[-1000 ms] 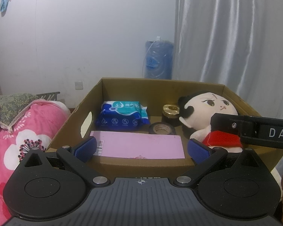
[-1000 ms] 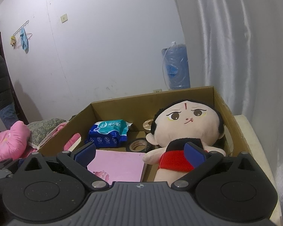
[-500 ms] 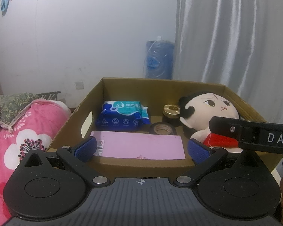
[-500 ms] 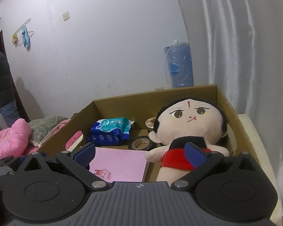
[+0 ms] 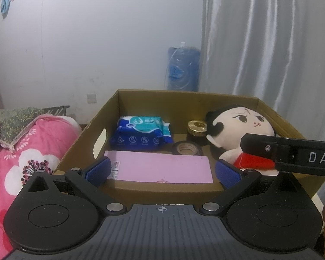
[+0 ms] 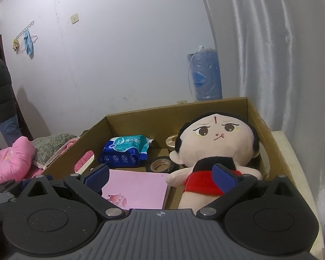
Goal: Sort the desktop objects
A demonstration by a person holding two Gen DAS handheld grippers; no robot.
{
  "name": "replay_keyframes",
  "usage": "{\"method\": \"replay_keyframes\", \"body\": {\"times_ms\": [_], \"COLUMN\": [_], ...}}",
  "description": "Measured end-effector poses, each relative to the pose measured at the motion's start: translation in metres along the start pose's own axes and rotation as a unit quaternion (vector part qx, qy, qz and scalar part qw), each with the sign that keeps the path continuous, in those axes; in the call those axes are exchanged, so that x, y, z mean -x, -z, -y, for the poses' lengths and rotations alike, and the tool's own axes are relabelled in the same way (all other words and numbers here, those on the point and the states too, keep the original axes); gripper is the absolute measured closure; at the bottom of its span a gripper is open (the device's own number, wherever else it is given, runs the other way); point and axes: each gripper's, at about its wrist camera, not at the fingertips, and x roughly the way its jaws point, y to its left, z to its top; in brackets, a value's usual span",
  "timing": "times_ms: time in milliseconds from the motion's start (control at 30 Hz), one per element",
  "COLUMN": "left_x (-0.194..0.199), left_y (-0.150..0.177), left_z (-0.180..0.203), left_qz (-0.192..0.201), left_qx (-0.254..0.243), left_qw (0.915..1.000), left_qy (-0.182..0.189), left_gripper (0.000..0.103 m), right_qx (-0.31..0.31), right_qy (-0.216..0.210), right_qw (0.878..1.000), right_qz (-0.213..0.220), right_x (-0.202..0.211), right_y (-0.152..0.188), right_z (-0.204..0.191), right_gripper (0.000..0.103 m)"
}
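At the bottom of both frames, grippers: the left gripper (image 5: 161, 169) and the right gripper (image 6: 160, 174) both stand wide open and hold nothing; each hovers at the near edge of the cardboard box (image 5: 184, 100).

Near risk: the right gripper's own body crosses the right of the left wrist view, just in front of the plush doll (image 5: 244, 125). If both tools go into the box together, they may knock each other.

Pink notebook (image 5: 160, 169): it lies flat on the box floor along the near wall, in the lower centre. A flat thing is hard to pinch; the fingers may slide over it or push it against the wall.

Doll: it lies at the right side of the box, head toward the far wall, red body near the right gripper. It is soft and big, so a grip on the cloth may slip, or the doll may drag the tape roll (image 5: 187, 148) just beside it.

Middle of box: the tape roll lies between the notebook and the gold-lidded jar (image 5: 197, 127); the jar touches the doll's head and could tip.

Far left of box: a blue wipes packet (image 5: 142, 133), free to reach.

Around: pink bedding (image 5: 28, 151) at the left, a water bottle (image 5: 183, 68) and curtain (image 5: 270, 39) behind, a person (image 6: 0, 99) standing at the far left edge of the right wrist view.
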Motion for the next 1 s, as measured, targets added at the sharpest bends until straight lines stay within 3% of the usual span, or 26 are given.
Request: {"method": "replay_keyframes", "body": {"times_ms": [1000], "left_x": [0.0015], "left_y": [0.0025], "left_z": [0.0030], "left_qz": [0.006], "left_qx": [-0.007], "left_qw": [0.9999], "left_qy": [-0.008], "left_gripper": [0.000], "right_qx": [0.009], "right_qy": [-0.009], "right_qw": [1.000], "right_qz": [-0.006], "right_x": [-0.0002], "right_y": [0.0042], "right_z": [-0.0031], "right_gripper": [0.000]}}
